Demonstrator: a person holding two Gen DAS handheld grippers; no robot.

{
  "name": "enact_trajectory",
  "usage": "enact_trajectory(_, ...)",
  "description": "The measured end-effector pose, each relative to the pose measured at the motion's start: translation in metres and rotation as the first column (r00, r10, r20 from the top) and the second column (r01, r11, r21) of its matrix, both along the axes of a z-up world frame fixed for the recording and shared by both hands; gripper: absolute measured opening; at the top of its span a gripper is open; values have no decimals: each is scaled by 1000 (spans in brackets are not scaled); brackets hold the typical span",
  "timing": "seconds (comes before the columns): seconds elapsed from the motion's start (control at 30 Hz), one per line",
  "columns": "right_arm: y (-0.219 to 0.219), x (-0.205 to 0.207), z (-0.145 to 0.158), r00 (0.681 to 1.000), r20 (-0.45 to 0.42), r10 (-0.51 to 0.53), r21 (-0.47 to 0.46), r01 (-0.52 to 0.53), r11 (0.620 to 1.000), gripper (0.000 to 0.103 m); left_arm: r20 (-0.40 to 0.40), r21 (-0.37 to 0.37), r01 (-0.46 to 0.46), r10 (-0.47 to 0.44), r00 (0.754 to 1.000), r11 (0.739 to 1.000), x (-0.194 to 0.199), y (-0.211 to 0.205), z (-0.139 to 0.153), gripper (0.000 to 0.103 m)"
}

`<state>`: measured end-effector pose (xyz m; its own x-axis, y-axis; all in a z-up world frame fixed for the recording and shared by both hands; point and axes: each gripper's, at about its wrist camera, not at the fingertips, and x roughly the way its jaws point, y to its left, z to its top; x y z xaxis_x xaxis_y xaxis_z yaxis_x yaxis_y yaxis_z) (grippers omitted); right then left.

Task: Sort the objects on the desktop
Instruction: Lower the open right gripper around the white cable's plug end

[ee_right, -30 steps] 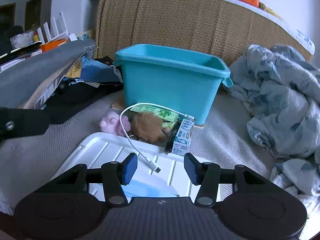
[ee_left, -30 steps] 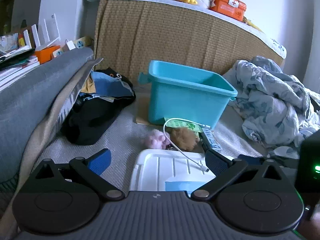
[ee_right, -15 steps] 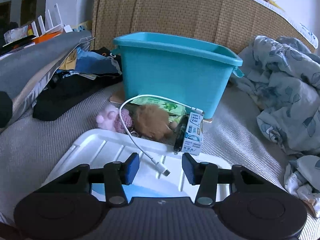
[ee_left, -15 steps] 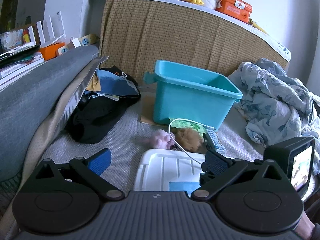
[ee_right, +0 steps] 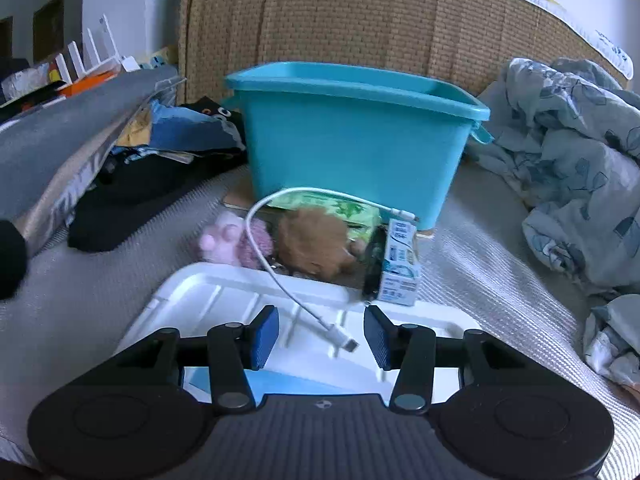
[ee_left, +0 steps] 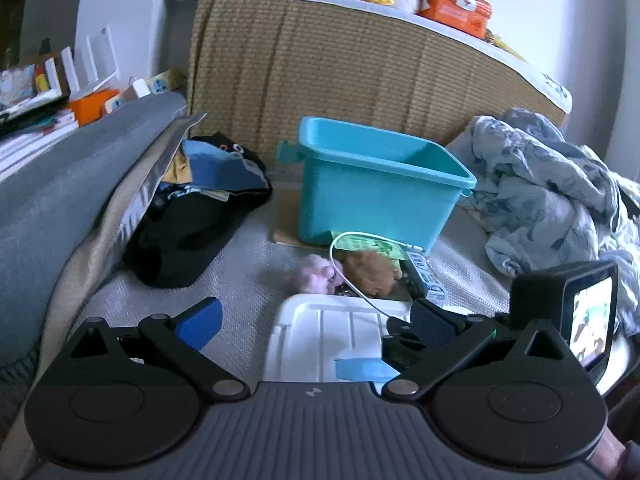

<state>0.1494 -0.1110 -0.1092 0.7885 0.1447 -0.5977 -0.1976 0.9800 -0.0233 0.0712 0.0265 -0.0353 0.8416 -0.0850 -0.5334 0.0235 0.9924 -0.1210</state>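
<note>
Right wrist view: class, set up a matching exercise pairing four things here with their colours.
Things:
1. bin
2. cable
3. lid
4. furry toy

Colours:
A. brown
B. white, flat and ribbed
C. teal
D. white, thin and looped

Pairs: 1-C, 2-D, 3-B, 4-A

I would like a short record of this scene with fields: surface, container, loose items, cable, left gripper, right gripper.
surface: grey woven mat
container: teal bin, upright, no lid on it; inside not visible
loose items: pink plush, brown plush, small carton, green packet, all in front of the bin
cable: white cable, plug end lying on the white lid
left gripper: left gripper open, holding nothing
right gripper: right gripper open, plug end between the pads, not pressed
</note>
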Motion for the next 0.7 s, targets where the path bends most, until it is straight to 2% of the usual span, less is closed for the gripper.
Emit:
enact_trajectory(0.13,2,0,1,999,16,28,4,-28,1000,52,-7,-4,6,-6,1000,1000,1,0,-4,103)
enact_trajectory(0.23,-4,2,4,1000,14,6,36,-6,999,52,2,-27,-16,16,1000,1000,-1,4,-5,103)
enact_trajectory(0.43,-19,6,16,1000,25,-15,113,12,994,51,-25,6,-78,78,997,997,6,5,-13,103)
enact_trajectory(0.53,-27,5,22,998,51,-47,118,40,992,51,-7,-12,-96,96,995,995,16,3,-8,103)
enact_trajectory(0.7,-38,3,30,998,59,-13,152,4,988,51,47,-30,-91,93,995,995,40,-6,2,103)
